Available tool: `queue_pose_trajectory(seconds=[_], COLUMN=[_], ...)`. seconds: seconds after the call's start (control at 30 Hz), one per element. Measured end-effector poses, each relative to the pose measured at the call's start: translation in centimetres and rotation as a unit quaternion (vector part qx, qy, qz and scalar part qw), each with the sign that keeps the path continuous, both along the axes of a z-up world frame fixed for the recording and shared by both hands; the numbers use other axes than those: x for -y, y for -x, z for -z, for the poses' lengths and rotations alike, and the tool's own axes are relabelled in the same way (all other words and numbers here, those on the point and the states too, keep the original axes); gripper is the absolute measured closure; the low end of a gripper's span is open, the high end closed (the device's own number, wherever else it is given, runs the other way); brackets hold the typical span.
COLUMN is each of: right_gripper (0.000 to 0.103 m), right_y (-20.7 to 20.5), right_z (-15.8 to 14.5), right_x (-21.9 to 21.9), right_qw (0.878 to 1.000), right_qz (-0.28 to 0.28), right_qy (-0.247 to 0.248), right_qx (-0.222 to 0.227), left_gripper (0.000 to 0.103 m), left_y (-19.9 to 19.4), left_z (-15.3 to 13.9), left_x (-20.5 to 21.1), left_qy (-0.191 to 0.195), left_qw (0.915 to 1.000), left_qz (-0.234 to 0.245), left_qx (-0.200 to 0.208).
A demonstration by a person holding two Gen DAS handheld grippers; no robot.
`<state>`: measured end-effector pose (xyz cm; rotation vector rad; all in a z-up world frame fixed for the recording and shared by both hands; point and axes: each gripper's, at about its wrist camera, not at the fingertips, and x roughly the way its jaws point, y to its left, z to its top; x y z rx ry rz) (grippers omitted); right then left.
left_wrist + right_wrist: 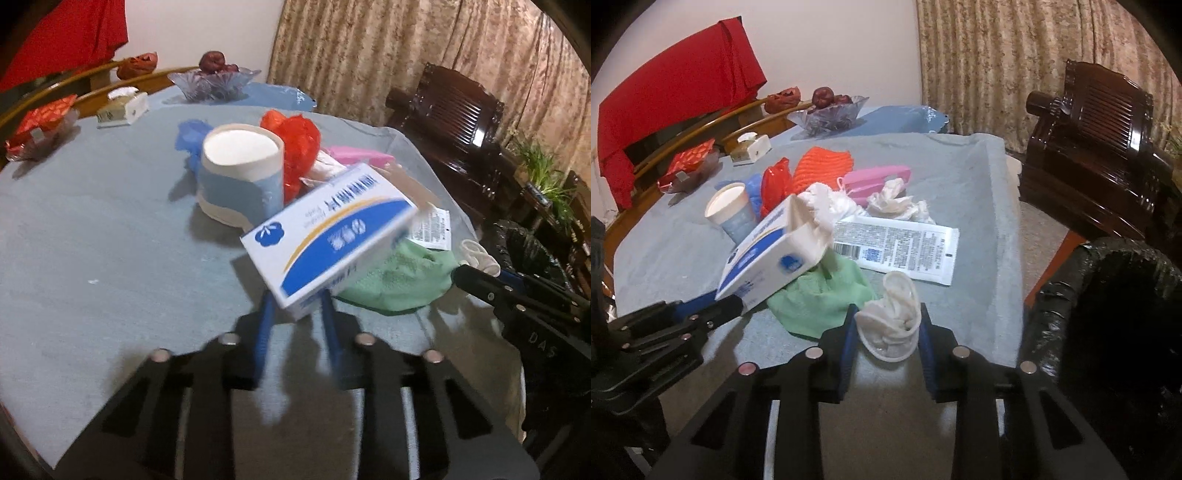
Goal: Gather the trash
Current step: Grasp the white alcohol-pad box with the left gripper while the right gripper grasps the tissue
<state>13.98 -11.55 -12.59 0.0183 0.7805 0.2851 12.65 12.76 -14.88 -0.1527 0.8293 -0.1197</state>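
Gripping a crushed white cup (pixel 892 325), the right gripper (pixel 886 332) has its jaws closed on the cup's sides, just on the near side of the green cloth (pixel 820 299). The cup looks light and soft, so it should need only gentle pressure. The left gripper (pixel 295 306) is clamped on the near corner of the box (pixel 332 240), which tilts up over the cloth. The box looks like empty card: light and stiff, though its open flap end could buckle, so a corner grip may let it swing; the middle of its long sides seems safer. Beyond the cloth lie a flat sachet (pixel 897 247), crumpled tissue (pixel 897 203) and an upright paper cup (pixel 733 212). Right of the cloth, off the table (pixel 665 251), stands a black-lined bin (pixel 1126 295).
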Motion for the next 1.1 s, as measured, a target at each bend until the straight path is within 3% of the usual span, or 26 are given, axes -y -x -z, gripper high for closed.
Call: queue_pose_trajectory(seconds=[0.07, 0.2, 0.23, 0.27, 0.37, 0.67, 0.93, 1.0, 1.03, 1.1], right_gripper=[0.073, 0.073, 0.073, 0.073, 0.073, 0.073, 0.073, 0.073, 0.073, 0.073], right_y=[0.1, 0.3, 0.3, 0.3, 0.1, -0.9, -1.4, -1.4, -1.5, -1.6], right_z=[-0.2, -0.7, -0.8, -0.9, -1.1, -0.9, -0.2, -0.2, -0.2, -0.4], right_x=[0.2, 0.3, 0.3, 0.2, 0.4, 0.4, 0.7, 0.8, 0.8, 0.9], right_qw=[1.000, 1.000, 1.000, 1.000, 1.000, 0.999, 0.999, 0.999, 0.999, 0.999], right_qz=[0.004, 0.009, 0.013, 0.015, 0.023, 0.029, 0.032, 0.034, 0.034, 0.035], right_qy=[0.000, 0.003, 0.008, 0.010, 0.012, 0.015, 0.015, 0.013, 0.012, 0.010], right_qx=[0.002, 0.007, 0.010, 0.011, 0.013, 0.009, 0.000, -0.001, -0.002, 0.000], left_gripper=[0.089, 0.089, 0.082, 0.066, 0.045, 0.016, 0.014, 0.018, 0.028, 0.033], left_y=[-0.1, -0.1, -0.3, -0.4, -0.9, -4.7, -6.5, -6.5, -6.5, -6.4], left_z=[0.1, 0.1, 0.2, 0.2, 0.5, 1.2, 1.9, 2.0, 2.1, 2.1], left_x=[0.3, 0.8, 0.8, 0.8, 1.3, 2.0, 1.4, 1.6, 1.8, 2.1], left_qy=[0.000, -0.005, -0.006, -0.006, -0.007, 0.007, 0.035, 0.039, 0.042, 0.044], left_qw=[1.0000, 0.9999, 0.9999, 0.9999, 0.9998, 0.9999, 0.9985, 0.9982, 0.9977, 0.9974], left_qz=[0.005, 0.009, 0.003, -0.002, -0.006, 0.009, 0.032, 0.039, 0.048, 0.054], left_qx=[0.001, 0.010, 0.010, 0.013, 0.015, 0.001, -0.028, -0.025, -0.023, -0.017])
